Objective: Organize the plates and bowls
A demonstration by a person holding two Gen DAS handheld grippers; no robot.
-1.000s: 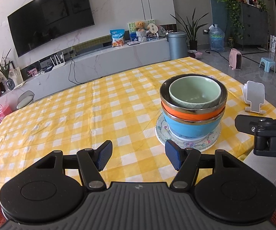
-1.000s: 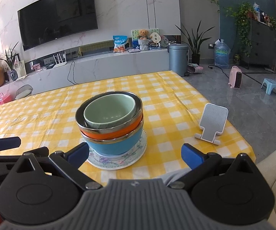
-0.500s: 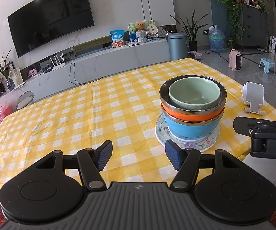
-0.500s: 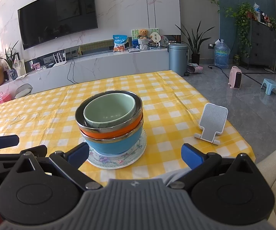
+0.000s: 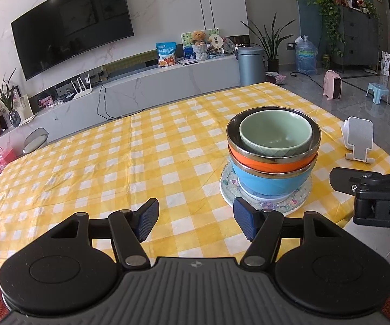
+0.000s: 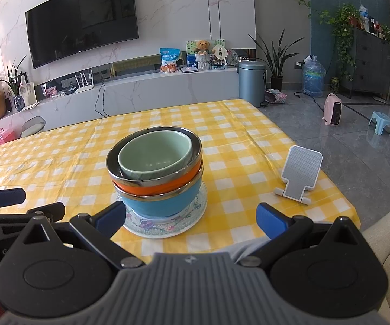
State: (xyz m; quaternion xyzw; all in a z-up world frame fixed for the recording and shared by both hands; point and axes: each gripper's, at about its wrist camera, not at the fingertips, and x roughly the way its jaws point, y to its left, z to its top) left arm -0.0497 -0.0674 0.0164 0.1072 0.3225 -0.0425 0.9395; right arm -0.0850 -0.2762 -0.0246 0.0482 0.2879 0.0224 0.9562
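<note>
Three bowls [image 6: 154, 173], perhaps two plates [image 6: 165, 223].

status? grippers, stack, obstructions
Left gripper open, empty. Right gripper open, empty. Bowl stack nested on plate. Phone stand alongside, clear.

The floral plate [image 6: 167, 226] is mostly hidden under bowls [image 6: 154, 173].

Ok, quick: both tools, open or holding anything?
Left tool: open, holding nothing.
Right tool: open, holding nothing, short of the bowl stack.
</note>
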